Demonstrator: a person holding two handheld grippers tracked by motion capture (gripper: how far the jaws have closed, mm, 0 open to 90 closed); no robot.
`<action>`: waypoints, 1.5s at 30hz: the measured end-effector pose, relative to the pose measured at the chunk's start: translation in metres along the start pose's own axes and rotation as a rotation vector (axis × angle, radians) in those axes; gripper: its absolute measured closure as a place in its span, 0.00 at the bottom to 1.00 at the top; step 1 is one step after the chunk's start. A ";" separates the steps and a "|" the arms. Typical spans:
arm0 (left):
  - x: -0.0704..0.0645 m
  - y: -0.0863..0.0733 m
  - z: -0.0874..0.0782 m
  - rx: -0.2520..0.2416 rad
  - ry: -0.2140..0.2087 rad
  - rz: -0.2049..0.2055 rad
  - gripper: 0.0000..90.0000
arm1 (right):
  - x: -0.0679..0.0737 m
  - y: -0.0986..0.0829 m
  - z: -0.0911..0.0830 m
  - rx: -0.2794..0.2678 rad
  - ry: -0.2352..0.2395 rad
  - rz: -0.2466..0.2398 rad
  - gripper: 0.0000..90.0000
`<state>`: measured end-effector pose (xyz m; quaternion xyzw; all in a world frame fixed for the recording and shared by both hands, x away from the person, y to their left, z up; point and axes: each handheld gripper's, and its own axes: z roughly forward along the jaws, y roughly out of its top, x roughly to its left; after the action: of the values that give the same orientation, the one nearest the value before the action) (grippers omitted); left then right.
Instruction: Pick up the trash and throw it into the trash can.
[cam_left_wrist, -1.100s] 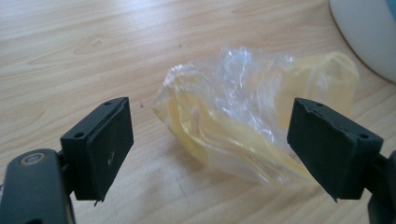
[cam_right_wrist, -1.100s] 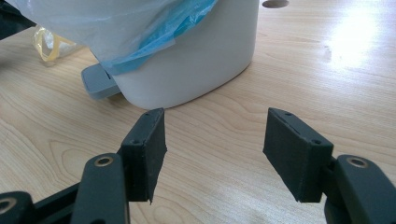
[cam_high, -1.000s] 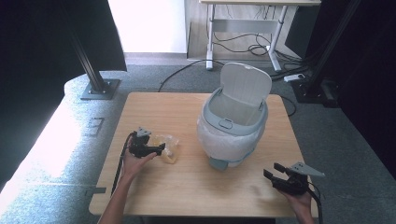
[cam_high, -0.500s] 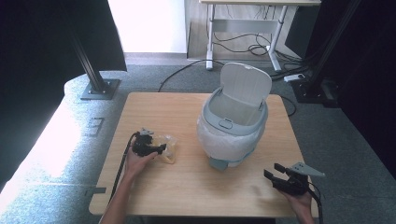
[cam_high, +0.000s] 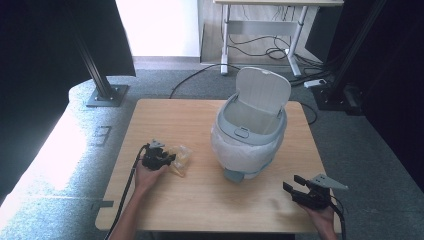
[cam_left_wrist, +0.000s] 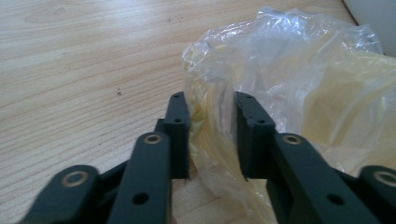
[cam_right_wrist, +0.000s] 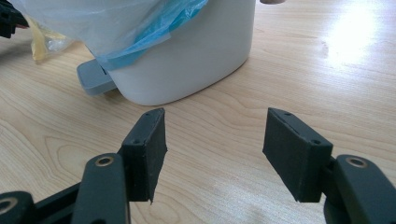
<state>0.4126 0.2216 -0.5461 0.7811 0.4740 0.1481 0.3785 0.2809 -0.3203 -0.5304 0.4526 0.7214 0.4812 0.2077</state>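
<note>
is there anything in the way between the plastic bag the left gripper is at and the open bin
Nothing visible. The left gripper has its jaws around a fold of the plastic bag, and only bare table lies between the bag and the bin. The bin's lid stands open.

White lidded bin (cam_high: 248, 135), wooden table (cam_high: 165, 115)

Bin (cam_high: 250, 137) mid-table (cam_high: 190, 205); plastic bag (cam_high: 180, 157) left of bin, touching left tool (cam_high: 167, 160); right tool (cam_high: 295, 186) near front-right corner.
</note>
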 end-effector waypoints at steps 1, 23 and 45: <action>0.000 0.000 -0.001 -0.002 -0.006 0.001 0.80 | 0.000 0.000 0.000 0.000 0.000 0.000 0.43; -0.005 0.004 -0.037 -0.118 -0.060 0.010 0.90 | 0.001 0.000 0.000 0.002 -0.001 -0.005 0.44; -0.019 0.018 -0.080 -0.241 -0.113 0.030 0.90 | 0.001 0.000 0.000 0.000 0.000 -0.007 0.44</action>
<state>0.3665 0.2366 -0.4768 0.7440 0.4192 0.1651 0.4934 0.2805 -0.3199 -0.5298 0.4502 0.7231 0.4803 0.2095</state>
